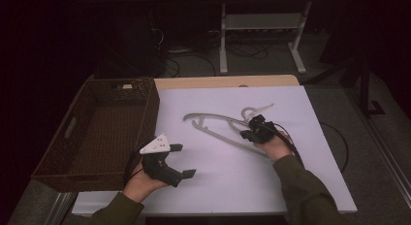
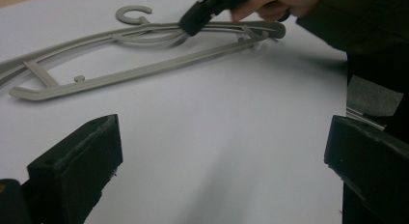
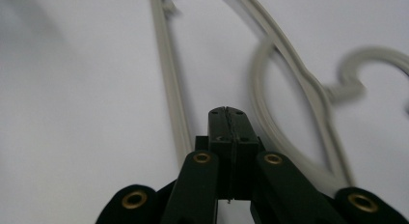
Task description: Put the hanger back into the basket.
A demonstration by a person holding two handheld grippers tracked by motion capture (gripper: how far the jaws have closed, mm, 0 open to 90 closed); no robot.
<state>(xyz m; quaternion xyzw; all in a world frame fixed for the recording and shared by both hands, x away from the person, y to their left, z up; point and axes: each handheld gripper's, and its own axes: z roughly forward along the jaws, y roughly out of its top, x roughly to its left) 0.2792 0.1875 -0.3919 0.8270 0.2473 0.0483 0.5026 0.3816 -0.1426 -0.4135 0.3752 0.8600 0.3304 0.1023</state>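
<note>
High view: one grey plastic hanger [image 1: 218,128] is recorded flat on the white table [image 1: 291,186], right of the wicker basket [image 1: 97,133]. It is judged light, stiff and thin, somewhat slick, likely to flex or snap if levered; the straight bottom bar or a shoulder arm is suggested as the hold. Right tongs [image 1: 255,129]: jaws are seen pressed together, tips over the hanger's middle; whether any bar is pinched cannot be told. Left tongs [image 1: 183,160]: jaws are spread wide, nothing held, well apart from the hanger.
</note>
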